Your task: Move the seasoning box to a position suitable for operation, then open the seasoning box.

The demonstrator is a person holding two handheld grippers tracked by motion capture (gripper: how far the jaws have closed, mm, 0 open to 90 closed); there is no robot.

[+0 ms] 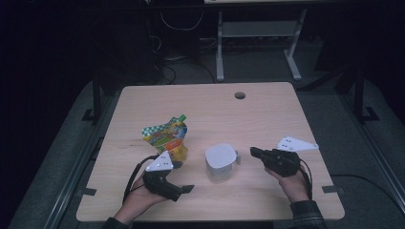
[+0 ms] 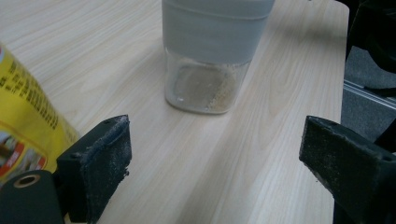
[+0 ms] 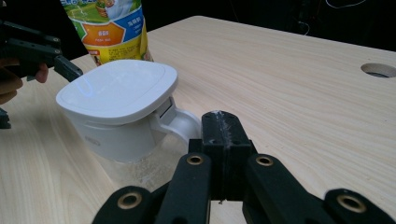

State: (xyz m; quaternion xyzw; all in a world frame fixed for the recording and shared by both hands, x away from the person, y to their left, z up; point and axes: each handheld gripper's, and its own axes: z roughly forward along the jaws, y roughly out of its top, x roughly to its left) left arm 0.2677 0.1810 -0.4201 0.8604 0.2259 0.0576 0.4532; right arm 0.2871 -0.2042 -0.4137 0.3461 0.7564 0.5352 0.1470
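A clear container with a white lid (image 1: 220, 161) stands on the wooden table (image 1: 258, 114) near the front middle. Its lid (image 3: 119, 88) has a tab or handle facing my right gripper (image 1: 253, 151), which is shut with nothing between its jaws, its tips (image 3: 222, 125) just short of that tab. My left gripper (image 1: 184, 176) stands wide open left of the container (image 2: 210, 60), nothing between its fingers (image 2: 100, 158). A yellow and green printed pouch (image 1: 167, 137) stands upright just behind the left gripper, and its yellow side (image 2: 23, 121) is close to the left jaw.
A round cable hole (image 1: 239, 95) is in the table's far right part. Bare wood spreads behind the pouch and container. Dark floor, desk legs and cables lie beyond the far edge. The person's hands come in at the front edge.
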